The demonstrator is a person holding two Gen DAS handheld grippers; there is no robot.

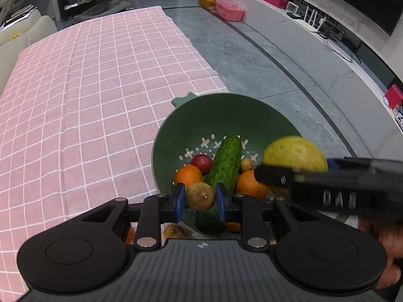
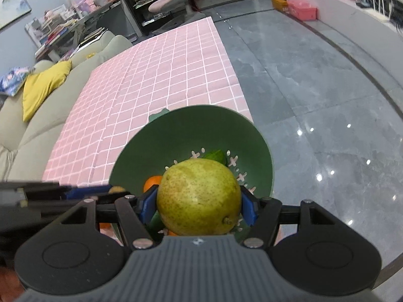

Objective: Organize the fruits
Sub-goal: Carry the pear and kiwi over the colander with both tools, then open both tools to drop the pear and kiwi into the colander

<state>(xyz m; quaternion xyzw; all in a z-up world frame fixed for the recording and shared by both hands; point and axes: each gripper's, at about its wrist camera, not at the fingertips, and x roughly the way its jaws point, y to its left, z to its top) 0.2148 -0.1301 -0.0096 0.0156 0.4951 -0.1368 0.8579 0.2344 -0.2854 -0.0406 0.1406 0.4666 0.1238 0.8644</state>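
A green colander (image 1: 214, 115) (image 2: 201, 125) sits at the near right corner of the pink checked tablecloth (image 1: 100, 88). In it lie a cucumber (image 1: 225, 161), two oranges (image 1: 189, 175), a red tomato (image 1: 201, 163) and small brown fruits. My left gripper (image 1: 200, 197) is shut on a small brown fruit (image 1: 200, 196) above the colander's near side. My right gripper (image 2: 197, 202) is shut on a large yellow-green pear (image 2: 197, 198) over the colander; that pear (image 1: 294, 153) shows in the left wrist view too, at the right.
The table's right edge drops to a grey tiled floor (image 2: 314, 100). A beige sofa with a yellow cushion (image 2: 42, 83) runs along the table's left. Pink and orange boxes (image 1: 229, 10) stand on the floor far off. A desk chair (image 2: 171, 2) stands beyond the table.
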